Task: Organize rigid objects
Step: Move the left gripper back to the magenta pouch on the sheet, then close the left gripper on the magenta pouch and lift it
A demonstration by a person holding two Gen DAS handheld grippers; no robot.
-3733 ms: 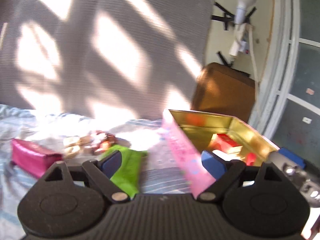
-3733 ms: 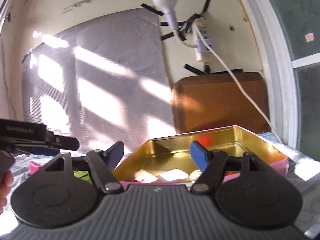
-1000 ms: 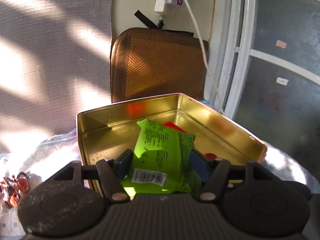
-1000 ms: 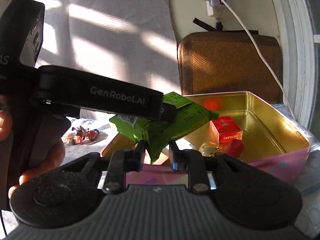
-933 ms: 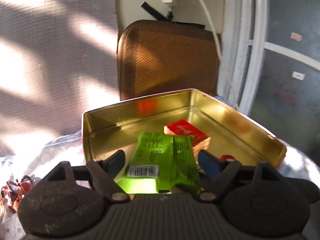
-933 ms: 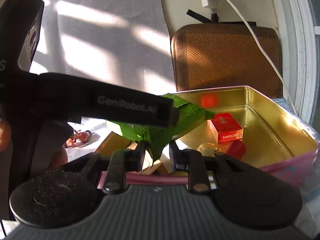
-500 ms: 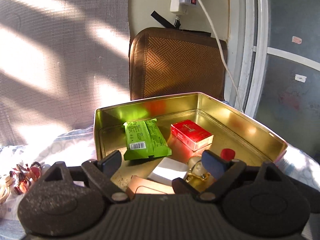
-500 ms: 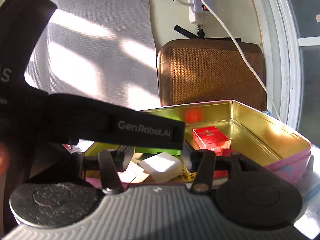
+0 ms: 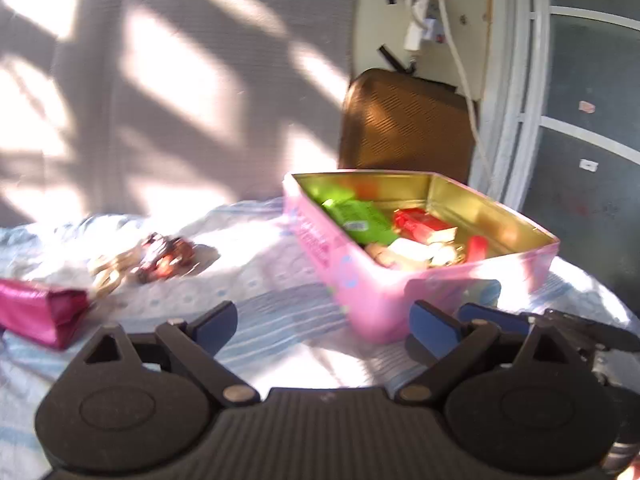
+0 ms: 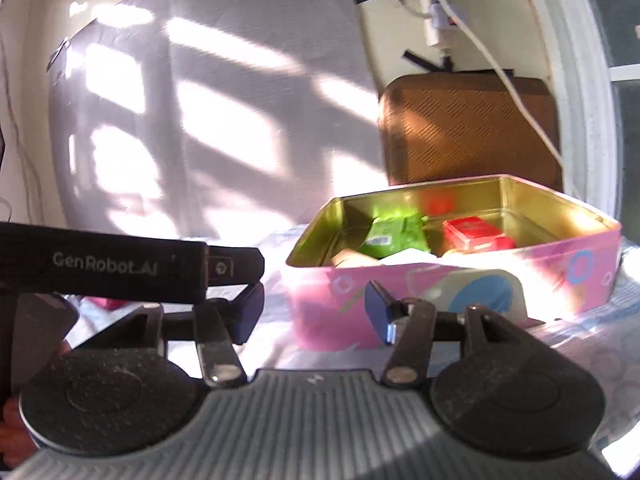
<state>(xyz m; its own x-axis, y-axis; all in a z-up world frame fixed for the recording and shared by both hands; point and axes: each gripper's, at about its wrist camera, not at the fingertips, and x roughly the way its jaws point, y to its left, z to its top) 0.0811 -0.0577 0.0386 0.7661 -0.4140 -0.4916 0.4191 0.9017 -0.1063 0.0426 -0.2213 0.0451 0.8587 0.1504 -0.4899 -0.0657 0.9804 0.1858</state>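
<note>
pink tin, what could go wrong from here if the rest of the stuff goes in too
The pink tin already holds the green packet, the red box and smaller pieces, so the magenta pouch may land on top and crush or tip them. The left claw and right claw sit close together, open, and could collide. The trinkets look small and tangled, so a pinch might slip.

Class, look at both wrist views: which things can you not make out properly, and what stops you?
- Left wrist: small brownish trinkets on the cloth, blurred and glare-washed.
- Left wrist: magenta pouch, cut off by the left edge.
- Right wrist: pale items inside the pink rectangular tin, hidden behind its near wall.
</note>
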